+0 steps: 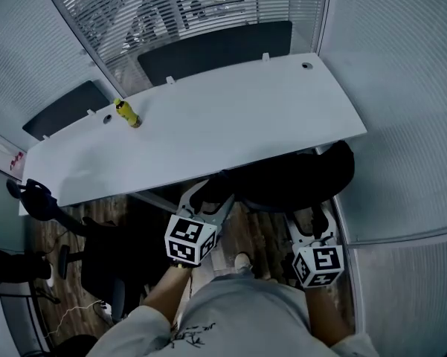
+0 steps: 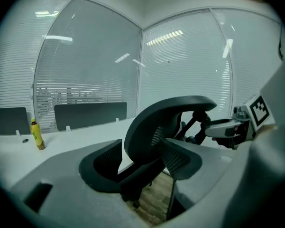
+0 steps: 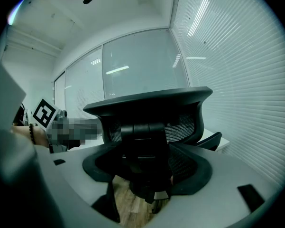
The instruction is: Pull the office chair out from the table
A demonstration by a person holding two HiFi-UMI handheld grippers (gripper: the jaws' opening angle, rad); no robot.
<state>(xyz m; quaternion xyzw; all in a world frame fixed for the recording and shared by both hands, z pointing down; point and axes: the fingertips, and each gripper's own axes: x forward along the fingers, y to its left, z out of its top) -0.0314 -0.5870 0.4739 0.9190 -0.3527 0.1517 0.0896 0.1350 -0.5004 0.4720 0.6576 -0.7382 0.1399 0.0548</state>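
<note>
reach step: the chair [image 1: 297,173] sits tucked under the table's [image 1: 230,117] near edge, left gripper [image 1: 208,193] and right gripper [image 1: 312,216] both spread wide facing its back, pinching nothing; next they should clamp it and draw it out.

No words or numbers can be read — the label on the yellow bottle [image 1: 126,113] is too small, and the dark print on the person's shirt [image 1: 230,311] is illegible.

office chair [image 1: 301,175] sits at the table's [image 1: 245,114] near edge, bottle [image 1: 126,113] on its left.
</note>
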